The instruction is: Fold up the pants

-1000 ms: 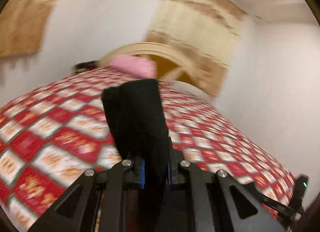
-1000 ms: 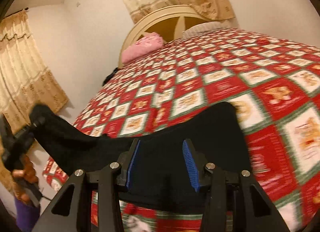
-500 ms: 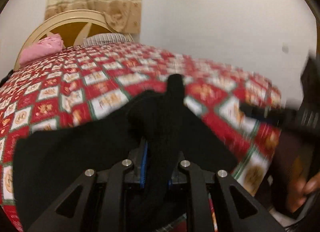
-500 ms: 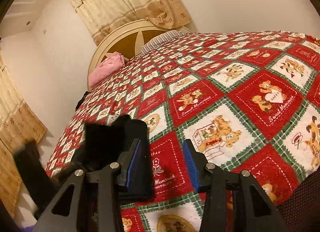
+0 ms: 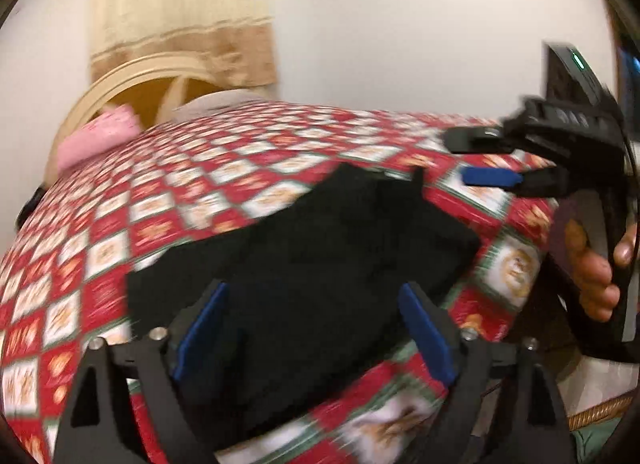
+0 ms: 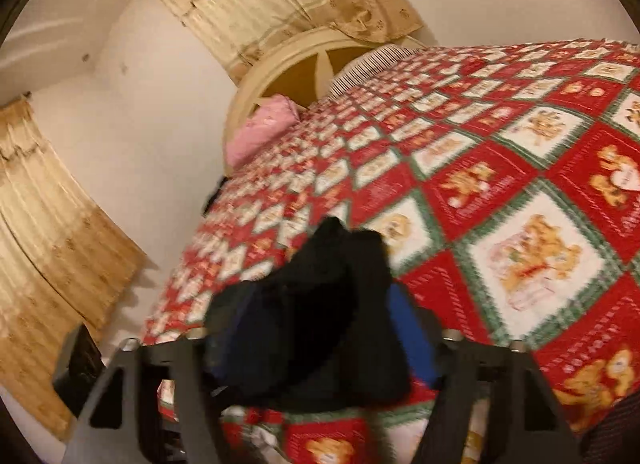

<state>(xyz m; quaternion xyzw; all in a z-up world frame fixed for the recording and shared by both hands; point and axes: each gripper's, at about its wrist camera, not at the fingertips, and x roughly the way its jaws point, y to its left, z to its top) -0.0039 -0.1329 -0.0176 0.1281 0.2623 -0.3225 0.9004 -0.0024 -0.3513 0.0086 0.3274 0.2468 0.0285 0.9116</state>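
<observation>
The black pants point(image 5: 320, 248) lie folded in a bundle on the red patterned bedspread point(image 5: 168, 191) near the bed's foot corner. My left gripper point(image 5: 316, 328) is open, its blue pads on either side above the near part of the pants, holding nothing. My right gripper point(image 5: 476, 157) shows at the right of the left wrist view, open, its fingers pointing left beyond the far corner of the pants. In the right wrist view the pants point(image 6: 320, 304) lie between and in front of the open right gripper point(image 6: 320, 336); the image is blurred.
A pink pillow point(image 6: 264, 129) and a striped pillow point(image 6: 368, 63) lie by the cream headboard point(image 6: 288, 63). Beige curtains point(image 6: 52, 244) hang on the walls. The bed edge drops off just below the pants. A hand point(image 5: 592, 264) holds the right gripper.
My left gripper has let go of the pants and opened; they now lie on the bed. My right gripper has swung back over the bundle.
</observation>
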